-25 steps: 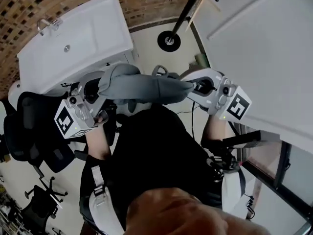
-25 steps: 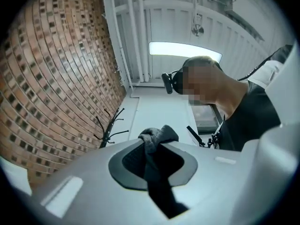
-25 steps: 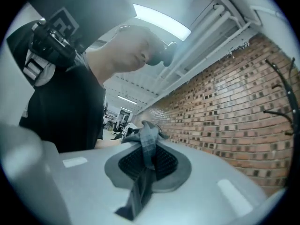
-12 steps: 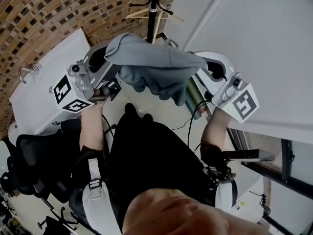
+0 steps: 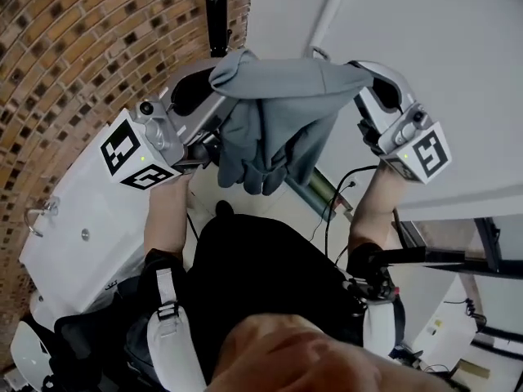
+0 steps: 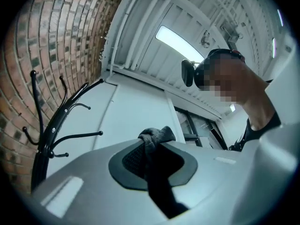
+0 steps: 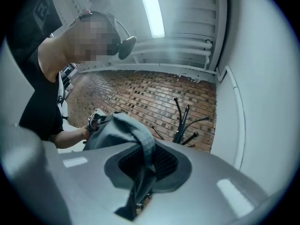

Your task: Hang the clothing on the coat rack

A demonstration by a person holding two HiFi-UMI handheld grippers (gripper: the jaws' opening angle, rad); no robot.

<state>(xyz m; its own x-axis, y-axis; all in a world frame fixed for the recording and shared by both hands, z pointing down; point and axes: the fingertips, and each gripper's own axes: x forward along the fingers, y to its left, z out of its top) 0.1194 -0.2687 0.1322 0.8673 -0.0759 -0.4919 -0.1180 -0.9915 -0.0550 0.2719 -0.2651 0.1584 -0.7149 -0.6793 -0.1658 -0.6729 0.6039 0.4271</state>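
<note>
Grey garment [image 5: 282, 109] hangs stretched in the air between the left gripper [image 6: 151, 149] and the right gripper [image 7: 143, 161], each with its jaws clamped tight on a bunched edge of cloth, near the black coat rack [image 5: 216, 11] but not on it.

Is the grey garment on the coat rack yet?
No, the grey garment is stretched between the left gripper and the right gripper, and the coat rack stands bare.
</note>
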